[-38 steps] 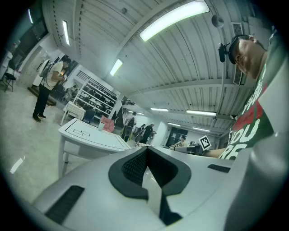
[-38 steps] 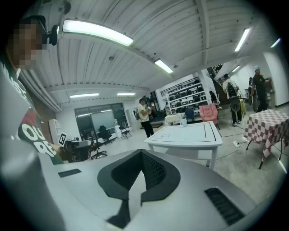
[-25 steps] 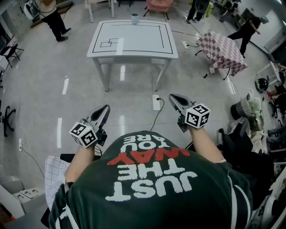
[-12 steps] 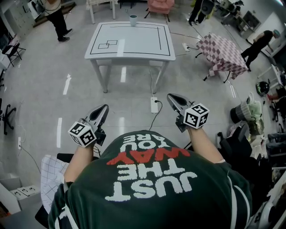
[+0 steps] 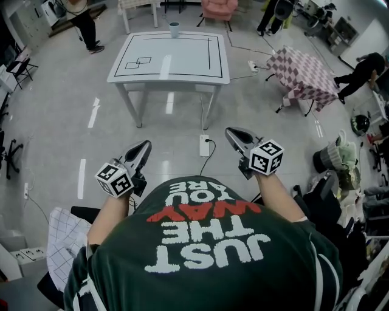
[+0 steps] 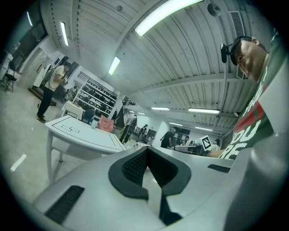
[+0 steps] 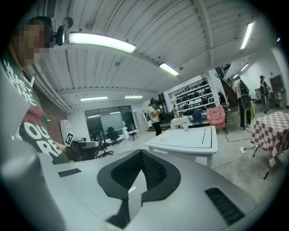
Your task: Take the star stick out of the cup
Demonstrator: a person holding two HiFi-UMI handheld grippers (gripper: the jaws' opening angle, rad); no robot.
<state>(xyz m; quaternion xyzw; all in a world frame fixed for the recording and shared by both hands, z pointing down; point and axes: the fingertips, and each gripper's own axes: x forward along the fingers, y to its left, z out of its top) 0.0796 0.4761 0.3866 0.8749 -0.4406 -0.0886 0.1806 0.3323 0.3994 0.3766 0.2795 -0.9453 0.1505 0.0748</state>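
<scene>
Dark green shirt cloth (image 5: 206, 255) with white and red lettering fills the near part of the head view, on the person holding both tools. By their near left lies a white checked cloth (image 5: 64, 234) on the pale floor (image 5: 55, 121).

Just ahead of the shirt, the left gripper (image 5: 141, 150) is held out at waist height over the floor. Its own view shows its two dark-padded jaws pressed together at the tips with nothing between them. The right gripper (image 5: 234, 135) is held level with it, well apart to the right. Its jaws meet the same way and hold nothing.

Between the two tools, a little farther out, a white power strip (image 5: 204, 146) lies on the floor with a dark cable trailing from it.

Farther on stands a white table (image 5: 167, 58) marked with black lines. The cup (image 5: 174, 28) stands upright at the middle of its far edge, well away from both tools. It is too small to tell whether the star stick shows in it.

To the right of that table is a smaller one under a red-and-white chequered cover (image 5: 304, 70). A pink chair (image 5: 217, 7) sits beyond the cup.
</scene>
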